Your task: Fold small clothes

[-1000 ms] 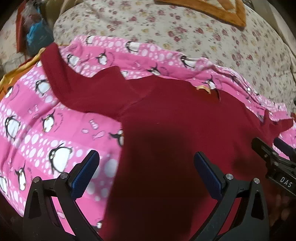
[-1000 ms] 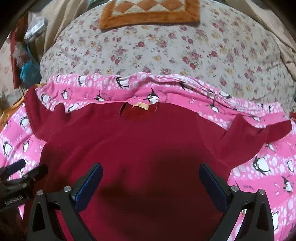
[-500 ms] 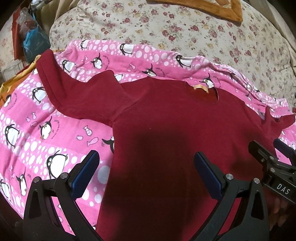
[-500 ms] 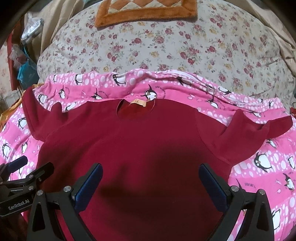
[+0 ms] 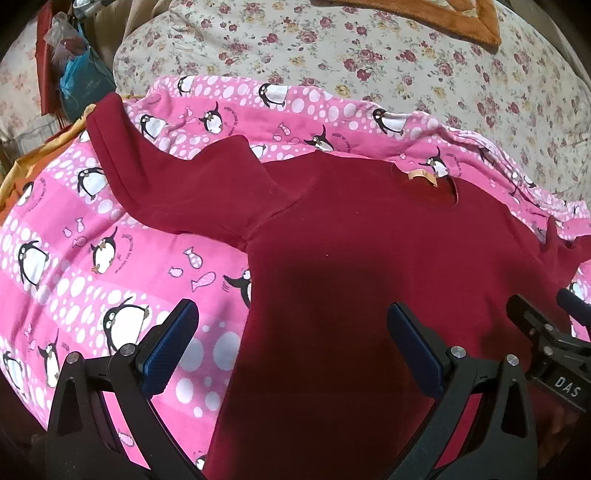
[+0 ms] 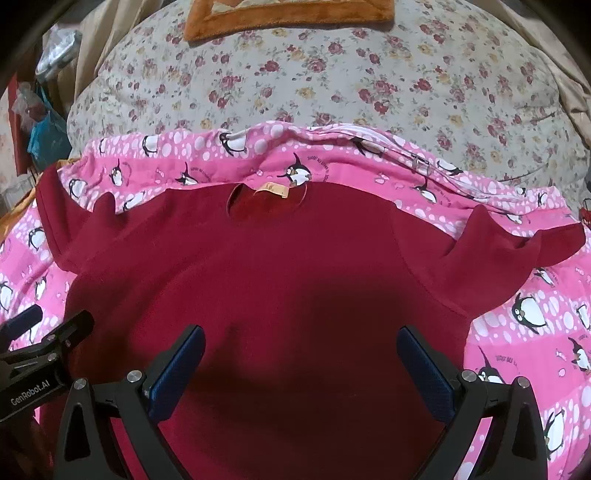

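Observation:
A dark red short-sleeved T-shirt [image 5: 369, 258] lies spread flat, face up, on a pink penguin-print blanket [image 5: 92, 258], collar with an orange label [image 6: 272, 190] at the far side and both sleeves out. It also shows in the right wrist view [image 6: 277, 277]. My left gripper [image 5: 291, 339] is open and empty above the shirt's left side edge. My right gripper [image 6: 301, 362] is open and empty above the shirt's lower middle. Each gripper shows at the edge of the other's view: the right one [image 5: 546, 332], the left one [image 6: 44, 339].
The pink blanket [image 6: 535, 314] lies on a floral bedspread [image 6: 332, 81] that rises behind it. An orange patterned mat [image 6: 288, 14] lies at the far back. Blue and clear plastic bags [image 5: 81, 81] hang at the far left, beside the bed.
Both grippers have drawn back and up a little, so more of the shirt and blanket shows. The shirt has not moved. Both stay open.

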`<state>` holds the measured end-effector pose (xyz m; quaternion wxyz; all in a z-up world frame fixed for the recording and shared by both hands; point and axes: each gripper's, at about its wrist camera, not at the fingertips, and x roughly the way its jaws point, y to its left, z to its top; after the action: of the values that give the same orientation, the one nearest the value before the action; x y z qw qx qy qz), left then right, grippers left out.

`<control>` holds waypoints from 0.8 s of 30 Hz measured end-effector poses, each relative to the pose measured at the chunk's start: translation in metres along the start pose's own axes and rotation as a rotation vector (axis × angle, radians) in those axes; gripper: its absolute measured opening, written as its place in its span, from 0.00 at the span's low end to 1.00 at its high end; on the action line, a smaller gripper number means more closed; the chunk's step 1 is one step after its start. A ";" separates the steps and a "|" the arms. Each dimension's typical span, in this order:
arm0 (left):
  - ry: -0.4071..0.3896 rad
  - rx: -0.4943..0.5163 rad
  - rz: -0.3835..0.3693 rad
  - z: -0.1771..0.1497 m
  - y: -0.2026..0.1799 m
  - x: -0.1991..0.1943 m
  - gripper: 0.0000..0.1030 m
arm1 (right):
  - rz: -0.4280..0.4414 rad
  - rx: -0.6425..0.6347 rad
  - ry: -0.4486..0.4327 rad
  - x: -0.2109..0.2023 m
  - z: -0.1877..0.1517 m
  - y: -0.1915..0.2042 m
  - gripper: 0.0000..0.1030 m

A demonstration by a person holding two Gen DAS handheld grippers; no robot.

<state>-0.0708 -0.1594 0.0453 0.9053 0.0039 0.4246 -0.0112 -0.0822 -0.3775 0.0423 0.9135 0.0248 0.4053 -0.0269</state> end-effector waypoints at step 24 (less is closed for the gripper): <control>0.019 -0.010 0.021 0.006 0.008 0.013 0.99 | -0.006 -0.023 0.022 0.015 -0.005 0.009 1.00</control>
<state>-0.0577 -0.1516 0.0391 0.9013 0.0039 0.4332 0.0003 -0.0754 -0.3685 0.0281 0.9091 0.0136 0.4156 -0.0247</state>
